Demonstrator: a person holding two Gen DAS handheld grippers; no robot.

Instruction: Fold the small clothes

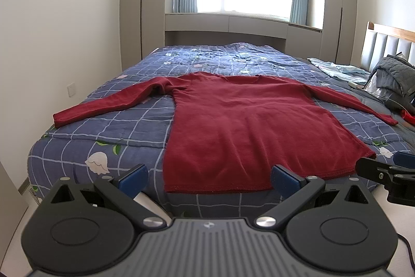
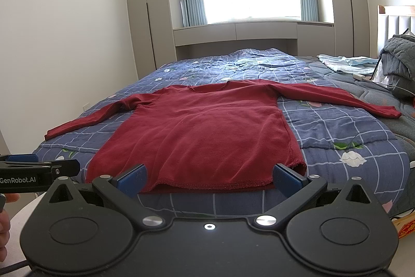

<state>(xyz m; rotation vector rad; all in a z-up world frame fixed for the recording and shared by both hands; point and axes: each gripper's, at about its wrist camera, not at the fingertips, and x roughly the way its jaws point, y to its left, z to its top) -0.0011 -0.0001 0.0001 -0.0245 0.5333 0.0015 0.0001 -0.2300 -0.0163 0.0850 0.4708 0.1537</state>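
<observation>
The red long-sleeved top point(image 1: 233, 126) lies flat and face-up on the blue checked quilt point(image 1: 124, 126) of the bed, hem toward the near edge at 6 o'clock, neckline at 12 o'clock, one sleeve extended toward 9 o'clock and the other toward 3 o'clock. The left gripper point(image 1: 210, 177) hovers just short of the hem with its jaws spread wide and nothing between them; the right gripper point(image 2: 210, 177) is in the same condition, jaws released and empty, near the hem's right corner. No fold appears to have been started. Probable faults from this position: the hem overhangs the near edge of the bed slightly, so a shallow pinch could drag the whole garment off the quilt instead of lifting one layer. Closing too deep could catch the quilt together with the fabric. Uneven lift between the two grippers would likely skew the fold line and bunch the sleeves.
</observation>
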